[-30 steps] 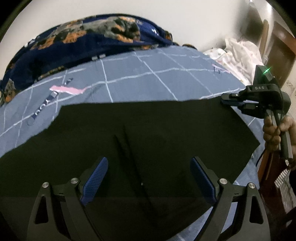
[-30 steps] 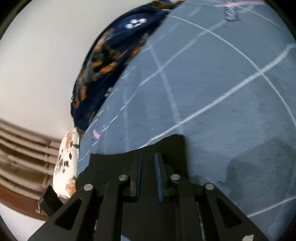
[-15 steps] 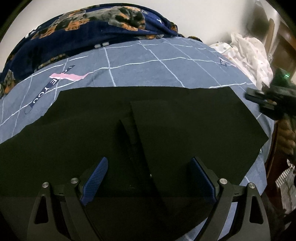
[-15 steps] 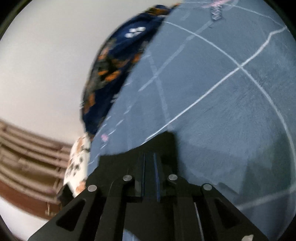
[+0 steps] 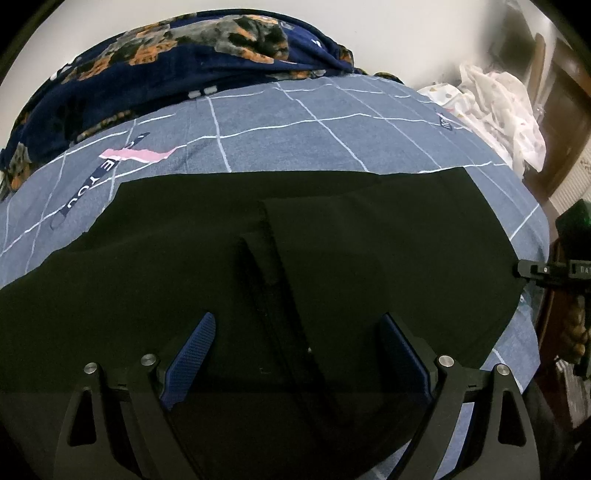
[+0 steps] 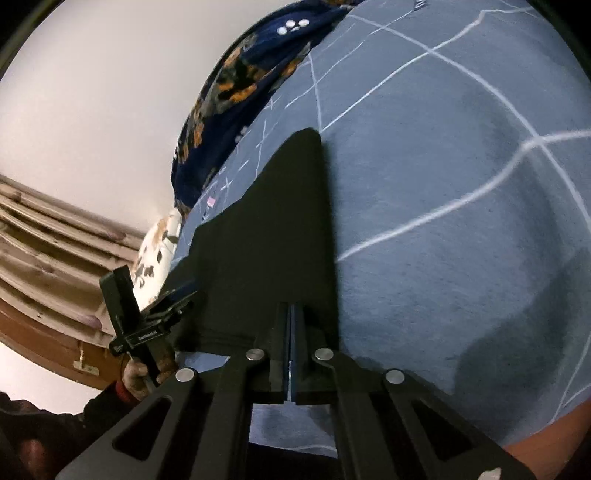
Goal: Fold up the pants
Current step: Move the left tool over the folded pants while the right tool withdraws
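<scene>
Checked bedsheet [image 5: 332,122] — matte (black) pants [image 5: 369,240]

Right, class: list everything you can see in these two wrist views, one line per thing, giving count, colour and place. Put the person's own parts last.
Pants: one pair, black, spread flat on the bed.
Bed sheet: one, blue-grey with white grid lines, under the pants.
Blanket: one, navy with orange and grey print, bunched along the far edge of the bed by the wall.
White cloth: one heap, white with small spots, at the bed's far right corner.
Wall: white, behind the bed.
Left hand-held gripper: one, black with blue pads, jaws wide open above the pants.
Right hand-held gripper: one, black, jaws shut on the pants' edge.
Person's left hand: one, gripping the left gripper's handle.
</scene>
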Motion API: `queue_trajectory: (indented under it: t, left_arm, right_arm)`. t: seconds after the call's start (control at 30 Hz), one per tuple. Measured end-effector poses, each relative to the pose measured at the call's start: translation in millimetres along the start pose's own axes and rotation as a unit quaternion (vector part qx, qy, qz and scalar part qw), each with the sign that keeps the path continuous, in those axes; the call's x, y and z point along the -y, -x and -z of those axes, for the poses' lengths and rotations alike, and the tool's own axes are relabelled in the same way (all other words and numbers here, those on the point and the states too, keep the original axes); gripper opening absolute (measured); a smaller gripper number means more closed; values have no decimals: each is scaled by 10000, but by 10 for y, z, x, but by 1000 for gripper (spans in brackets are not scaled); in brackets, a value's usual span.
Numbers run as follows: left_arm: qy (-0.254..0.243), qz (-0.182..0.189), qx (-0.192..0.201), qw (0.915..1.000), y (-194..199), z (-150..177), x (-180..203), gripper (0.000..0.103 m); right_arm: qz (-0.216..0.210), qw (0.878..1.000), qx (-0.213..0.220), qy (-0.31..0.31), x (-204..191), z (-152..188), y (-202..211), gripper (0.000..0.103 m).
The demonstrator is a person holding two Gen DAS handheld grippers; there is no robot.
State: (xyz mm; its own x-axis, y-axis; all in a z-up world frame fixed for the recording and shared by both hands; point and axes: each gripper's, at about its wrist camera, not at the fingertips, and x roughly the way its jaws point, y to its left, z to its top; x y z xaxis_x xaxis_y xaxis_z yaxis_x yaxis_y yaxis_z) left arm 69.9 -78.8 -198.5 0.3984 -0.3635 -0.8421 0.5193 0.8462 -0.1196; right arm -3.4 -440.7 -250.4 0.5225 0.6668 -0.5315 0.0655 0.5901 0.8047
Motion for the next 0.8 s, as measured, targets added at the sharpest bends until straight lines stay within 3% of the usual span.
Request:
queue_trajectory:
  t: [0.17, 0.23, 0.27, 0.43, 0.53, 0.63, 0.7, 0.77, 0.8]
  left_arm:
    - [357, 197, 146, 9991, 170, -11, -136, 90]
    - [544, 246, 295, 9978, 349, -9, -251, 90]
    - [632, 246, 372, 9970, 446, 2, -320, 90]
    - [1163, 75, 623, 9912, 897, 157, -776, 90]
    - [1563, -158, 602, 9857, 1167, 337, -1159, 90]
    - [2074, -343, 653, 9755, 1514, 576, -1653, 90]
    - [2553, -434, 633, 9638, 1736, 804, -2022, 90]
    - [3173, -246, 511, 9466, 1879, 1104, -2410, 89]
    - [3551, -59, 435, 9338, 1917, 1275, -2607, 86]
  right_arm:
    - [509, 9981, -75, 347, -255, -59, -45, 0]
    - [638, 9964, 0, 554, -390, -61, -9, 11]
    - [705, 9950, 62, 698, -487, -66, 15, 11]
    - [520, 9915, 136, 1188, -978, -92, 23, 12]
    - [332, 9912, 58, 1282, -1232, -96, -103, 21]
    - [111, 9905, -75, 1369, -1436, -47, -264, 29]
    - [-11, 9899, -179, 1405, -1542, -17, -391, 30]
    - [-115, 9898, -266, 1392, -1614, 12, -514, 32]
    - [-165, 9900, -327, 1360, -1637, 26, -582, 32]
